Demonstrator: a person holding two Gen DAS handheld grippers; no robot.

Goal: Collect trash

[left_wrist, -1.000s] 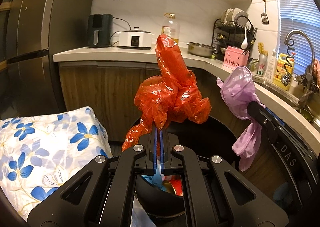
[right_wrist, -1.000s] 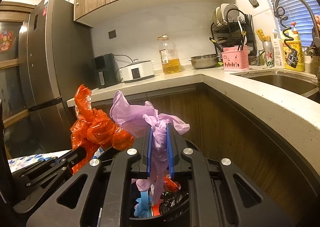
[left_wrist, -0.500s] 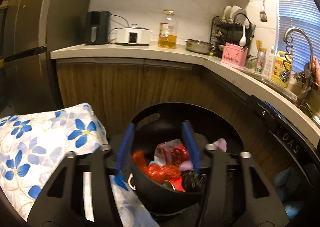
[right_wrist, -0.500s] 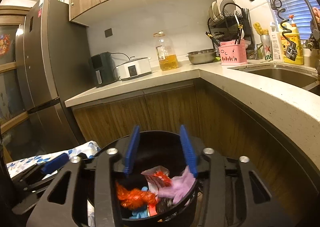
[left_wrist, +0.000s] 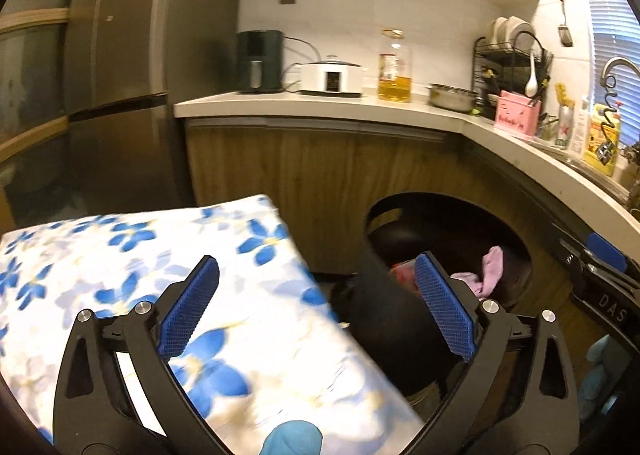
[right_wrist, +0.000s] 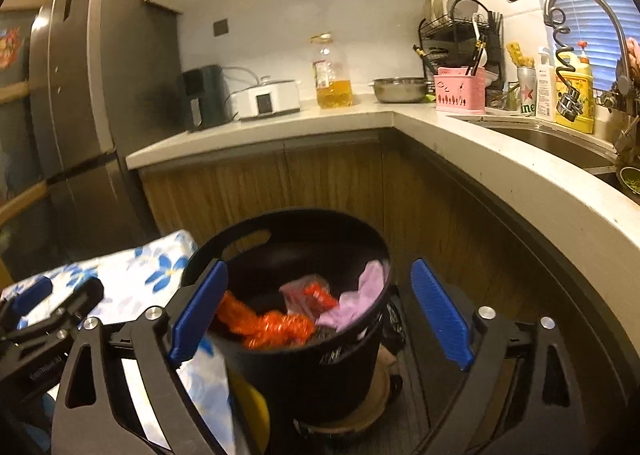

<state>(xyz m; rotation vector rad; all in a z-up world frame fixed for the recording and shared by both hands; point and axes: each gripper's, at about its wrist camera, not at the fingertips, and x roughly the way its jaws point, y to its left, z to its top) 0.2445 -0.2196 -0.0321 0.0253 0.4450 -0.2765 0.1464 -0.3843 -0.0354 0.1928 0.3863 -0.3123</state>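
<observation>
1. The left gripper [left_wrist: 316, 305] is seen spread wide and empty, its jaws having just been opening; only the floral cloth [left_wrist: 132, 267] and the bin's near wall are framed between the blue pads.
2. The right gripper [right_wrist: 318, 311] is likewise released and holds nothing, its jaws also having just been opening; the bin [right_wrist: 304, 367] is framed between the pads, untouched.
3. In the right wrist view, the orange bag [right_wrist: 272, 325] is found inside the bin at 12 o'clock from the right gripper, just beyond its pads.
4. The purple bag [right_wrist: 360, 301] is draped against the bin's inner wall at about 1 o'clock, beside the orange bag.
5. In the left wrist view, the bin is placed at 2 o'clock from the left gripper, with only a purple scrap visible inside.
6. Farther off, at 12 o'clock, a counter [right_wrist: 280, 127] is seen with an oil bottle [right_wrist: 332, 75]; a fridge [right_wrist: 80, 103] stands at 10 o'clock.
</observation>
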